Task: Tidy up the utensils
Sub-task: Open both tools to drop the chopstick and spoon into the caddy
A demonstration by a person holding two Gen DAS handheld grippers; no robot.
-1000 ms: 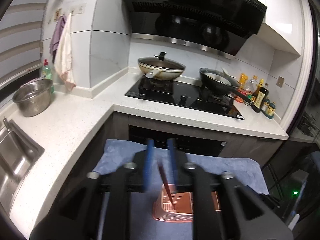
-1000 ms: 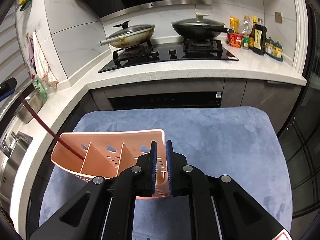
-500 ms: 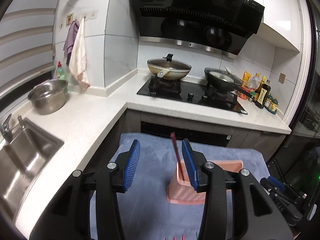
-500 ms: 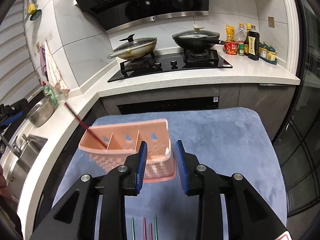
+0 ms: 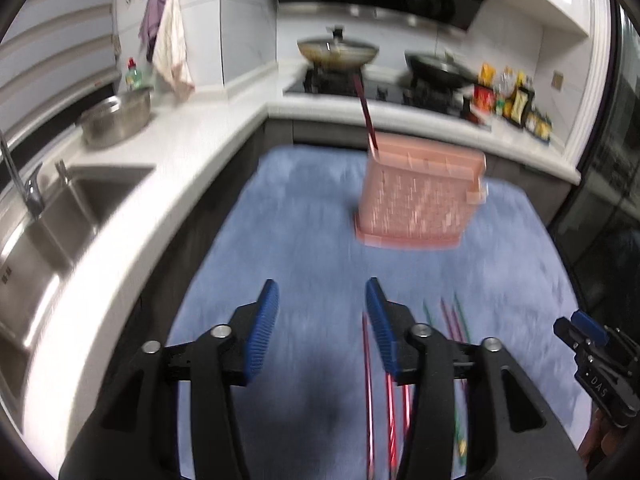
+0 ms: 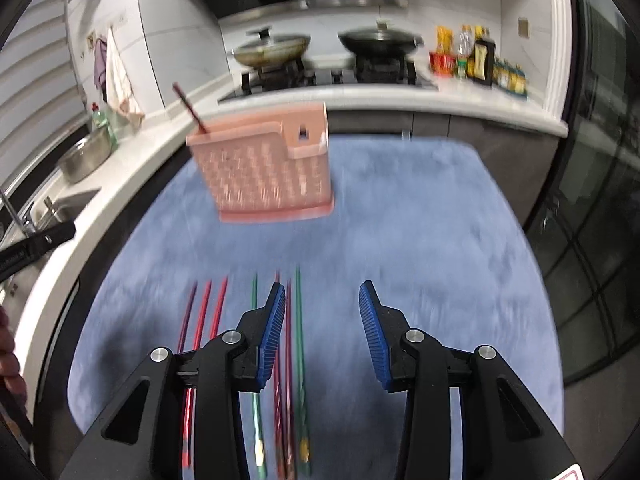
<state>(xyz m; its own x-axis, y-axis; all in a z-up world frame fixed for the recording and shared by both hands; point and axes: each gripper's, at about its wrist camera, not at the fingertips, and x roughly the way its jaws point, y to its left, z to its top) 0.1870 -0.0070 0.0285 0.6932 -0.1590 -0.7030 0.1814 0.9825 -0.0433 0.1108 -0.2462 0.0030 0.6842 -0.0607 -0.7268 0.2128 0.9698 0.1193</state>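
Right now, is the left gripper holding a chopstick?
No, the left gripper is open and empty; the dark red chopstick stands in the pink holder.

The left gripper (image 5: 322, 312) hung with its jaws spread wide and empty; the right gripper (image 6: 322, 316) did likewise, holding nothing.

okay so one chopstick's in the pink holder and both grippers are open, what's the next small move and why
Probably lower the left gripper onto a red chopstick lying just beside its right finger and close on it. Both grippers are open and empty, several chopsticks lie loose on the blue mat, and the pink holder holds only one.
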